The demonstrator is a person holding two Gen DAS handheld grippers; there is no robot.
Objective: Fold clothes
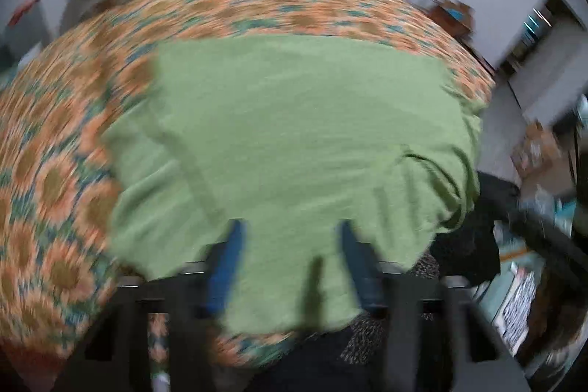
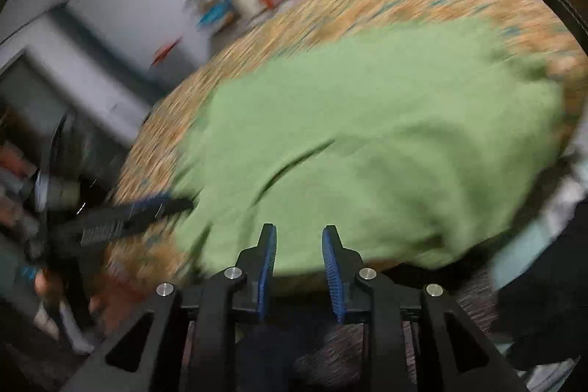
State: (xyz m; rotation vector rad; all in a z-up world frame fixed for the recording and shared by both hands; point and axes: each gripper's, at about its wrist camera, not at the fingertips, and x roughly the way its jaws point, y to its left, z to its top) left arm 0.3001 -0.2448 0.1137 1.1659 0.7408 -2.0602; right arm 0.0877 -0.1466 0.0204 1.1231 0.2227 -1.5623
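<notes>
Right wrist: green garment (image 2: 367,142) beyond parted right tongs (image 2: 299,234).

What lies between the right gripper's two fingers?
Only the green garment behind the right gripper; the right wrist view shows nothing clamped between its open pads.

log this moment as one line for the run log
task: fold clothes | green garment spread on floral cover | left gripper open, empty | right gripper open, empty
</notes>
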